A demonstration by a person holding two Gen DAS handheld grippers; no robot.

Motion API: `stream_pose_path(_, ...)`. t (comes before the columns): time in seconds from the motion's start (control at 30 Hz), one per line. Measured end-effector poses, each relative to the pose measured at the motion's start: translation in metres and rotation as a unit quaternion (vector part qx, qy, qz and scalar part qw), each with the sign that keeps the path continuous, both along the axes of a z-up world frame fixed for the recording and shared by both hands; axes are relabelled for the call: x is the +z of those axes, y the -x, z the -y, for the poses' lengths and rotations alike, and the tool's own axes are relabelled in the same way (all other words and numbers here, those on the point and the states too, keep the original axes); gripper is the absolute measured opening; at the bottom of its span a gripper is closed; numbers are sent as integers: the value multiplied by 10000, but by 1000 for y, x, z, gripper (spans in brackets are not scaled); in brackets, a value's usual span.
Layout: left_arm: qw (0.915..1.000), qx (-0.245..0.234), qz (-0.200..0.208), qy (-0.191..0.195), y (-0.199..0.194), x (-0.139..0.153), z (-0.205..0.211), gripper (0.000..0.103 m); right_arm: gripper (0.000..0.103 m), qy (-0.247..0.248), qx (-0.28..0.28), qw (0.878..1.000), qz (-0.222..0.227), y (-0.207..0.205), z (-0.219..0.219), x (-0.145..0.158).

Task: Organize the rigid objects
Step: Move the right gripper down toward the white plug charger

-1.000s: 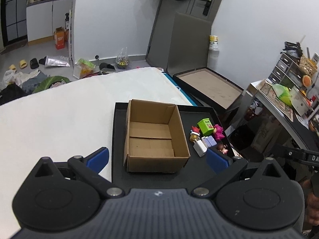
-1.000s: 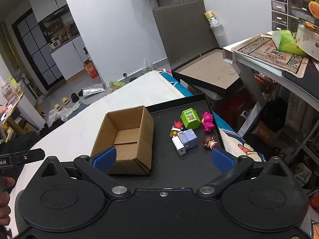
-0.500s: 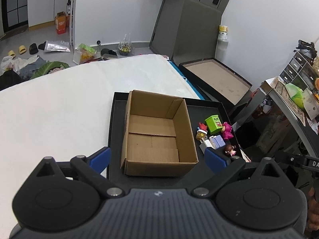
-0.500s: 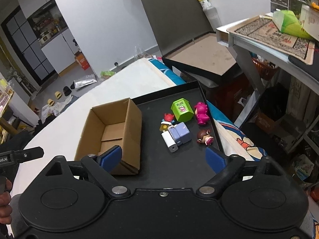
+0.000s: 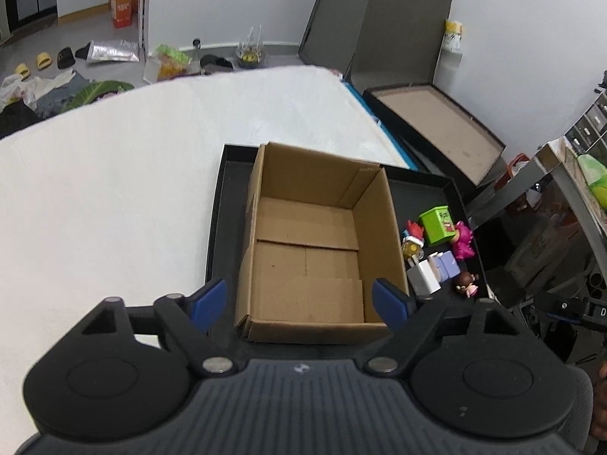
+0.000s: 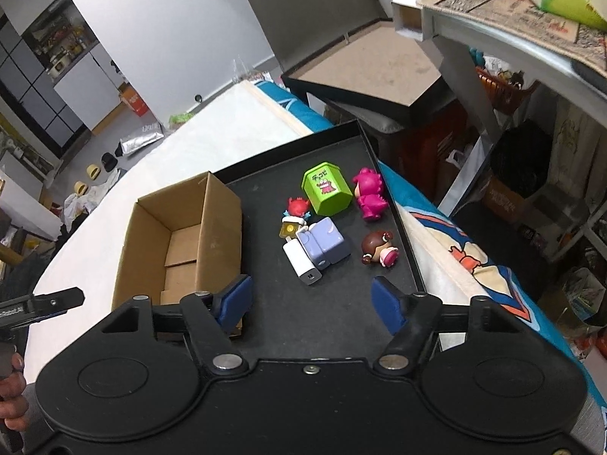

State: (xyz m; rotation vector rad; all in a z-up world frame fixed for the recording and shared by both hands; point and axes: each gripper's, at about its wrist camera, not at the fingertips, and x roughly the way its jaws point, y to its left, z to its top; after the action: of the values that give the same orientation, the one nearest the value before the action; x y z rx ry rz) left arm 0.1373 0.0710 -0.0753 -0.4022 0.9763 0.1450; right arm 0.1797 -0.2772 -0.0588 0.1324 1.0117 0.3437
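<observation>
Six small toys sit loose on the black tray (image 6: 383, 174), all right of the cardboard box (image 6: 222, 220), none inside it. Box is open-topped, upright, on the tray's left part; its floor shows only bare flaps in the left wrist view (image 5: 307, 261).

Toy layout, right wrist view:
- green cube toy (image 6: 327, 189) farthest back, tilted
- pink figure (image 6: 368, 194) just right of it, near the tray's right wall
- red-topped figure (image 6: 296, 215) left of the green cube, close to the box wall
- lilac block toy (image 6: 324, 245) in the middle, touching the white block (image 6: 302, 263) on its near-left side
- brown-haired doll (image 6: 379, 248) lying on its side, apart from the rest, near the right wall

Left gripper (image 5: 299, 305): blue fingers spread wide, holding nothing, hovering over the near edge of the box, one finger either side of the near wall.

Right gripper (image 6: 311, 299): also spread wide and empty, over bare tray just near of the white block. Its left finger (image 6: 235, 297) overlaps the box's near-right corner in the frame; contact or just in front, can't tell from this angle.

Tray rests on a white surface (image 5: 114, 197).
</observation>
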Motion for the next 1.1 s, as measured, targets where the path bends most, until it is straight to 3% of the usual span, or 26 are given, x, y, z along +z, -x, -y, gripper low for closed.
stream_pose_path(0.4,9981,52,-592,169,-30,-42,-18,73,54,46,215,9988,-437,-32,-20,-29)
stream_pose_path(0.6,9959,-5,-869,266,-41,-62,-21,60,50,89,310,9976,-610,-45,-34,-47)
stream_pose_path(1.0,9907,-30,-1316,338,-58,-95,-25,55,44,837,738,9909,-747,-72,-73,-89)
stream_pose_path(1.1,9904,-42,-1345,323,-61,-98,-25,44,42,920,816,9889,-839,-77,-78,-99)
